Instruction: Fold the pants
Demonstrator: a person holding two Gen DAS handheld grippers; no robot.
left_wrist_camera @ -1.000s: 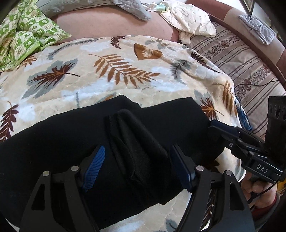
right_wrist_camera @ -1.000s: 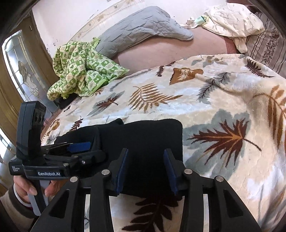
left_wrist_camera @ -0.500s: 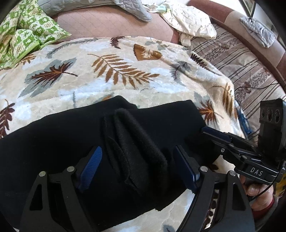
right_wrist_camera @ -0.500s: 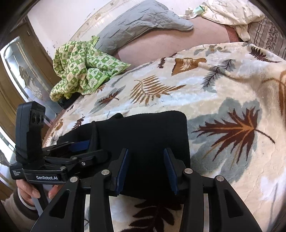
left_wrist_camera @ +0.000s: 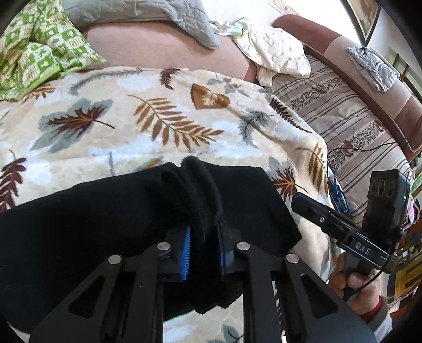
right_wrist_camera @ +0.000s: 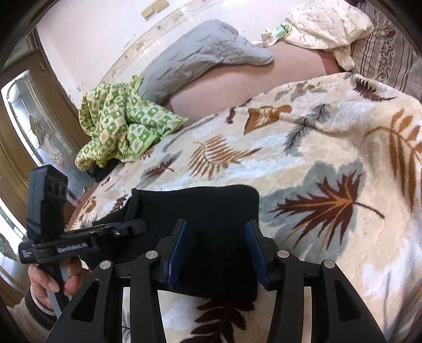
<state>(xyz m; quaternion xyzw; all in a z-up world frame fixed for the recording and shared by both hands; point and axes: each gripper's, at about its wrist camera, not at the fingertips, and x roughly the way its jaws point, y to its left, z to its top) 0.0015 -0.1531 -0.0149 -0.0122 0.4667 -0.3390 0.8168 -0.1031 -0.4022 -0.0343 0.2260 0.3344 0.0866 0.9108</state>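
The black pants lie across the near edge of a leaf-print blanket on a bed. My left gripper is shut on a raised ridge of the pants' fabric near their right end. My right gripper is open, its blue pads on either side of the pants' end, which lies flat between them. In the left wrist view the right gripper sits at the pants' right edge. In the right wrist view the left gripper is at the left, on the fabric.
A green patterned quilt, a grey quilt and a cream cloth lie at the far side of the bed. A striped sheet and the bed's brown rail are to the right. A door stands at the left.
My left gripper has closed on the raised fold of black fabric, which was loose between open jaws before. My right gripper has stayed open over the pants' end.
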